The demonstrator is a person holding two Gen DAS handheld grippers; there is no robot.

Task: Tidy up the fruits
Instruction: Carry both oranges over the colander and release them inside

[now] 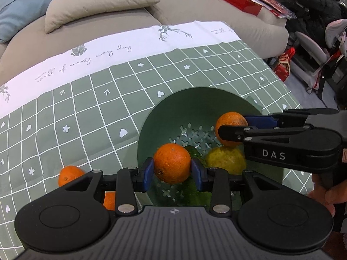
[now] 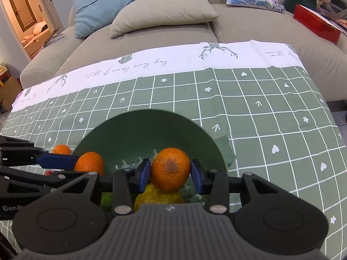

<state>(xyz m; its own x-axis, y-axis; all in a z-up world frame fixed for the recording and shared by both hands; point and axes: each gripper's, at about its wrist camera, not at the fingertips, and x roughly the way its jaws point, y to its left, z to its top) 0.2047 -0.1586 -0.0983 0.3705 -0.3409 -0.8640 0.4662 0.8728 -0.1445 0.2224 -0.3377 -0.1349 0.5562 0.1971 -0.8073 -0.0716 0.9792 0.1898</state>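
A: What did we log for the two grips?

B: Both loaded. In the left wrist view our left gripper (image 1: 172, 171) had its blue pads clamped on an orange (image 1: 172, 163), low centre of frame. Our right gripper (image 2: 170, 173) pinched a second, brown-speckled orange (image 2: 170, 169), centre of its own view.

A: And where did each fruit sit against the green colander (image 1: 151, 125)?

B: That was the relation we thought the next move turned on. Both oranges hung inside the rim, over the perforated floor, apart from it. The right one sat directly above the yellow citrus (image 2: 158, 196); the left one sat to the left of that citrus in the left view, over bare slots and something green we couldn't identify.

A: Nearer hand?

B: We judged them about equal; both pointed steeply downward into the bowl.

A: Long axis?

B: None worth noting; the fruit was near round. The left orange's stem scar faced lower left.

A: Stragglers?

B: One loose orange (image 1: 69, 174) on the checked cloth (image 1: 86, 108), lower left, outside the colander.
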